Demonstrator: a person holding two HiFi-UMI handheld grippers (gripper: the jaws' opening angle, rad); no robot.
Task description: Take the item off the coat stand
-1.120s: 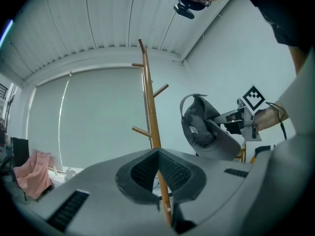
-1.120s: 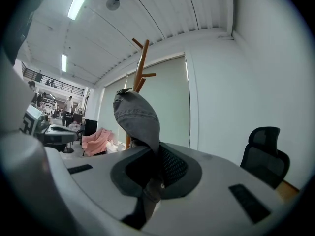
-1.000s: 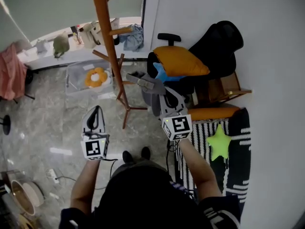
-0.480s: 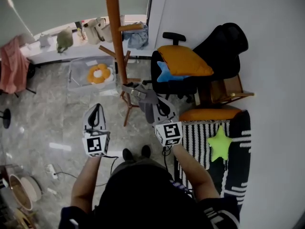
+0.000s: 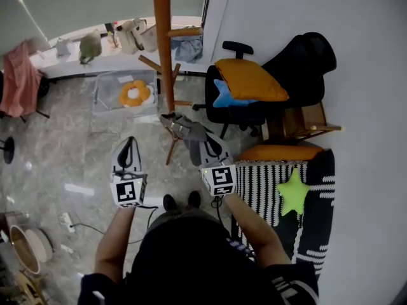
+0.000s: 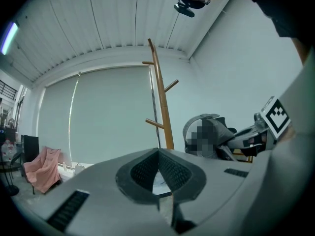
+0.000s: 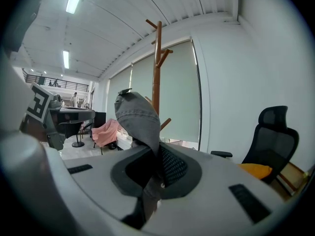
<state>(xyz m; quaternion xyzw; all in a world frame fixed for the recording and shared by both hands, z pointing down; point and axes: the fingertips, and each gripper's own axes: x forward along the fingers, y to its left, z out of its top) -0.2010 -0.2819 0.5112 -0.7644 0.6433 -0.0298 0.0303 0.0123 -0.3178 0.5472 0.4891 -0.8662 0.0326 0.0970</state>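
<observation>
Grey cap | in right gripper | drawn back from coat stand

Probably an office: swivel chair, roller blind, coat stand.

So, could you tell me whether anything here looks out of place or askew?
Nothing stands out: the grey cap hangs pinched in the right hand-held gripper, off the wooden coat stand.
</observation>
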